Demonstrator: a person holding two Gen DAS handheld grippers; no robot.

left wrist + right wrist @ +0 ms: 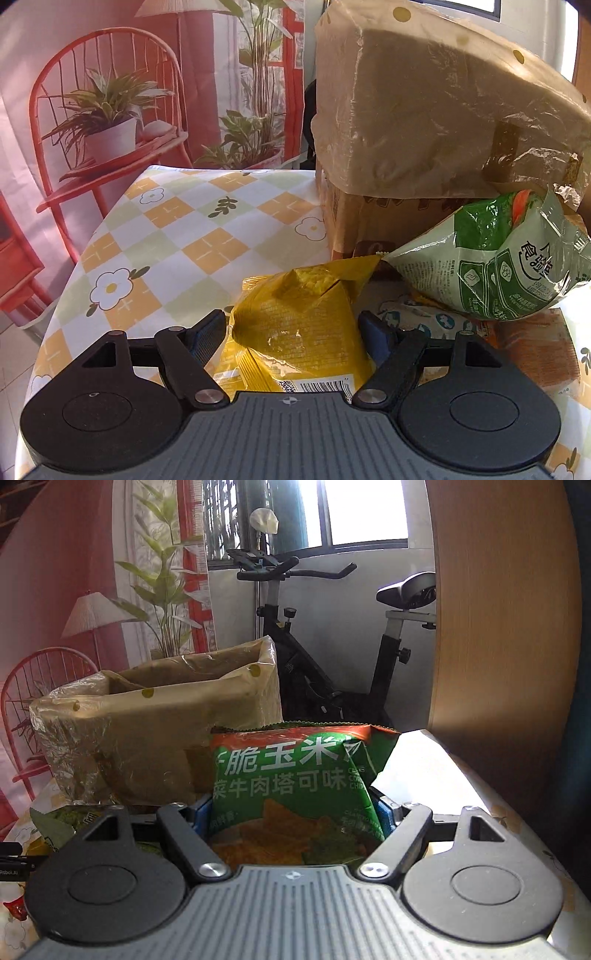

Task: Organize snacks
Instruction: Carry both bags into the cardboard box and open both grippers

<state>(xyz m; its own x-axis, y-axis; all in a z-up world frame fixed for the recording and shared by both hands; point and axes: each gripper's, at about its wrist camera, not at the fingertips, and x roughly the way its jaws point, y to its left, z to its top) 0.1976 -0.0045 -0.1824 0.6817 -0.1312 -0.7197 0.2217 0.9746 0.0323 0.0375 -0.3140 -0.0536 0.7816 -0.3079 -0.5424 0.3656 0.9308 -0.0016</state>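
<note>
At lower centre of the left wrist view, the left gripper (293,332) has its fingers (208,332) clenched on a yellow snack bag (295,325) over the checked, flower-print desk (177,236). To the right, a pale green snack bag (491,262) sits tilted against a cardboard box lined with a dotted plastic bag (424,110). In the right wrist view, the right gripper (291,812) grasps a green corn chip bag (291,775) upright at centre frame, with the lined box (155,731) just behind at left and an exercise bike (325,635) beyond.
</note>
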